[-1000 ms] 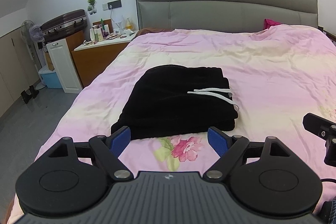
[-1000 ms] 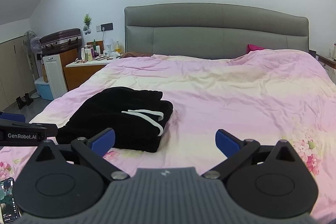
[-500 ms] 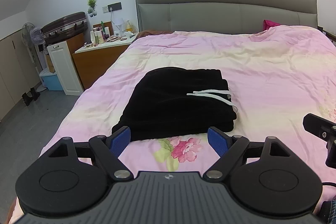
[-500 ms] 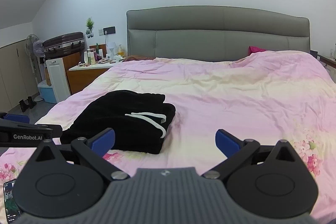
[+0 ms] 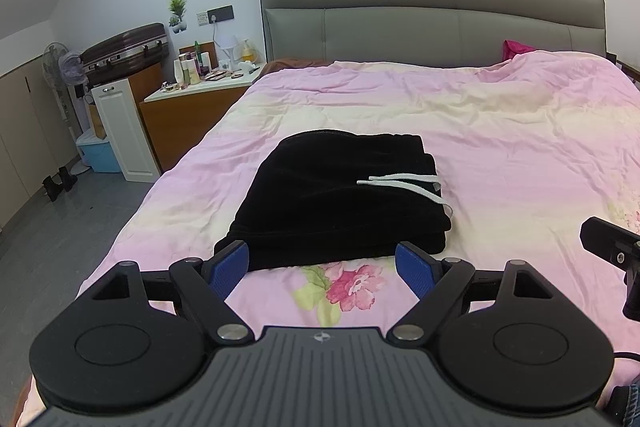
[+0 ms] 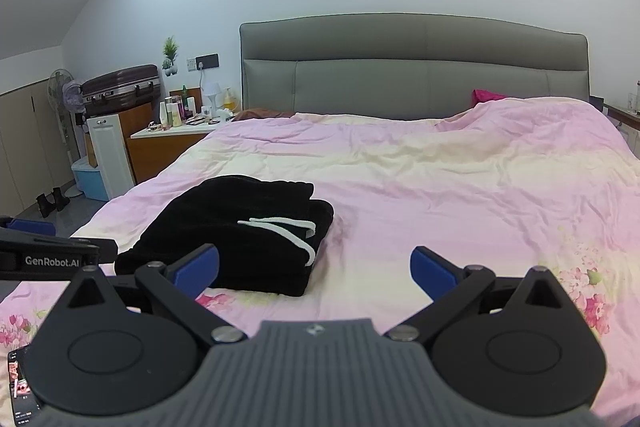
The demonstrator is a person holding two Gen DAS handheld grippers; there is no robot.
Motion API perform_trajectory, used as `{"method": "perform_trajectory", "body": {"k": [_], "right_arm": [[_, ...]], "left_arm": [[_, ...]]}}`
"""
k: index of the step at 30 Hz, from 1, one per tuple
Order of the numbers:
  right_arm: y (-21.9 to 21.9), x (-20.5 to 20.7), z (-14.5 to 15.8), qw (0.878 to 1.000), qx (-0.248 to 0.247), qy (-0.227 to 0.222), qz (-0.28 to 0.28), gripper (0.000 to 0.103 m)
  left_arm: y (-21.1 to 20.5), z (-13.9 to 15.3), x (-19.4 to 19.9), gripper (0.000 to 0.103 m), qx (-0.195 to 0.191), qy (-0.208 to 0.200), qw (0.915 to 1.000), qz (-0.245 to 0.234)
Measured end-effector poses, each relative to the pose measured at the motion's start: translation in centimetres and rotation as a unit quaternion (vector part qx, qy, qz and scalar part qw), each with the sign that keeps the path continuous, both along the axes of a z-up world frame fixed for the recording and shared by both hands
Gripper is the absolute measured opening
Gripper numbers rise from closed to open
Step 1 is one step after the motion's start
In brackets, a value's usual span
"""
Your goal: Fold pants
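Folded black fabric pants [image 5: 340, 203] lie on the pink floral bedspread [image 5: 500, 147], left of centre.

The left gripper [image 5: 322, 261] hovers at their near edge, blue-padded fingers spread, empty; the long axis runs near-to-far, the white drawstring [image 5: 404, 183] toward the right. The right gripper [image 6: 314, 267], also spread, holds nothing.

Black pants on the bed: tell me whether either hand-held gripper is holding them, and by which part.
Nothing is held. The left hand-held gripper and right hand-held gripper are both open, clear of the folded black pants.
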State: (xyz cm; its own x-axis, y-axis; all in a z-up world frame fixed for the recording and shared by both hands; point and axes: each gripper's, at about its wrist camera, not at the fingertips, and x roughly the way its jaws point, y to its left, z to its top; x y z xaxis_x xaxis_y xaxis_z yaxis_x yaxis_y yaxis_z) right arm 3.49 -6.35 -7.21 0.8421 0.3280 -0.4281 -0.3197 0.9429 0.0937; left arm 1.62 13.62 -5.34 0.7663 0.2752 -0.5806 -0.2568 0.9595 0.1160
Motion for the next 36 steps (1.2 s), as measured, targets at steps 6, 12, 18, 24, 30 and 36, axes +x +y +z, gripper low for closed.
{"method": "perform_trajectory", "body": {"k": [6, 12, 18, 24, 30, 36], "right_arm": [[0.0, -0.1, 0.0, 1.0, 0.0, -0.001, -0.001, 0.098], [0.0, -0.2, 0.1, 1.0, 0.001, -0.003, -0.002, 0.098], [0.1, -0.3, 0.2, 1.0, 0.002, -0.003, -0.002, 0.098], [0.0, -0.3, 0.4, 1.0, 0.005, 0.0, -0.004, 0.098], [-0.1, -0.4, 0.4, 1.0, 0.005, -0.003, -0.003, 0.098], [-0.2, -0.6, 0.5, 1.0, 0.008, -0.004, -0.006, 0.098]], "left_arm": [[0.0, 0.0, 0.0, 0.097, 0.0, 0.0, 1.0, 0.001], [-0.3, 0.6, -0.3, 0.097, 0.001, -0.003, 1.0, 0.004], [-0.4, 0.6, -0.3, 0.097, 0.001, -0.003, 1.0, 0.004], [-0.5, 1.2, -0.3, 0.097, 0.0, -0.006, 1.0, 0.004], [-0.7, 1.7, -0.5, 0.097, -0.001, -0.01, 0.9999, 0.005], [-0.8, 1.8, -0.6, 0.097, 0.0, -0.015, 0.9998, 0.01]]}}
